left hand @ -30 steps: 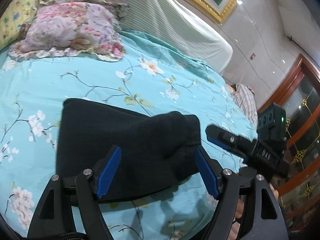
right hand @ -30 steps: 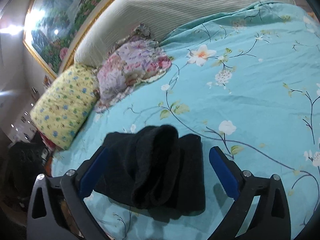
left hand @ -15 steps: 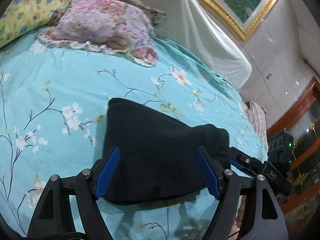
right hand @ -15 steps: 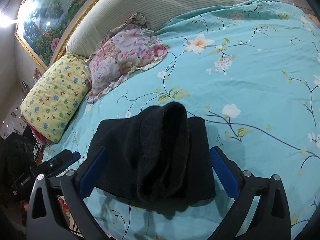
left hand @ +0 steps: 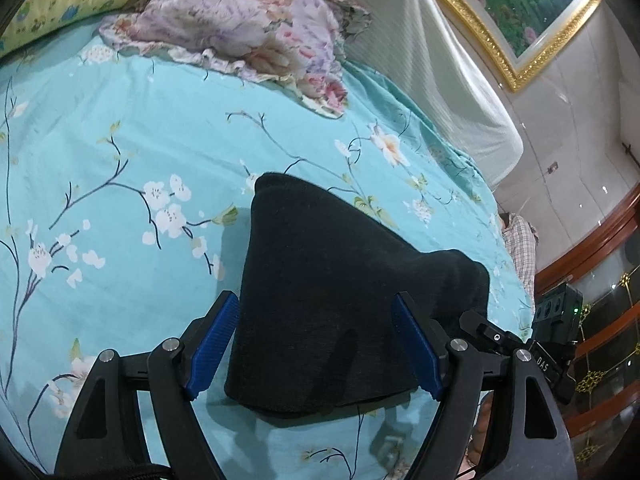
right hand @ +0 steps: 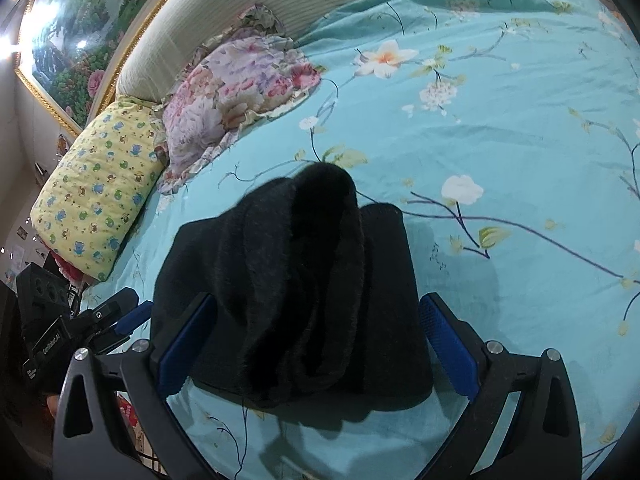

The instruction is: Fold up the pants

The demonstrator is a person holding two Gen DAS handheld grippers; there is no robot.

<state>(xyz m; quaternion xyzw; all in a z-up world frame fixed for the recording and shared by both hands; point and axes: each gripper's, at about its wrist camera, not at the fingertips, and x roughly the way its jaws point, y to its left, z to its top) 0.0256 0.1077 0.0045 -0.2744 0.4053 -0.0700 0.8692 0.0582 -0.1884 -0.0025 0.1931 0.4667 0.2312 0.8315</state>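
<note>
On the bed's turquoise floral sheet [left hand: 120,168] lie the black pants [left hand: 332,280], gathered into a compact, thick bundle near the bed's front edge. Compared with a second ago, both cameras have drawn closer and the bundle fills more of each view; its outline has hardly shifted, so the fabric appears to have been let go and left resting on the sheet.

From the right wrist view the pants [right hand: 304,288] show a raised, rolled hump of fuzzy cloth lying over a flatter folded layer, with the right edge of that lower layer squared off. The left claw [left hand: 316,344] stands with its blue pads wide apart, straddling the near part of the bundle without pinching it. The right claw [right hand: 320,348] is likewise spread, one pad on each side of the cloth, gripping nothing. Each claw's tip peeks into the other's view at the frame edge.

Judging by the shape, the main folds seem done, but the hump on top is loose and uneven. A pressing or tucking move would probably be needed to flatten it; soft knit like this may spring back up.

Beyond the bundle sit a pink floral pillow [right hand: 236,92] and a yellow printed pillow [right hand: 96,196], well apart from the work.
</note>
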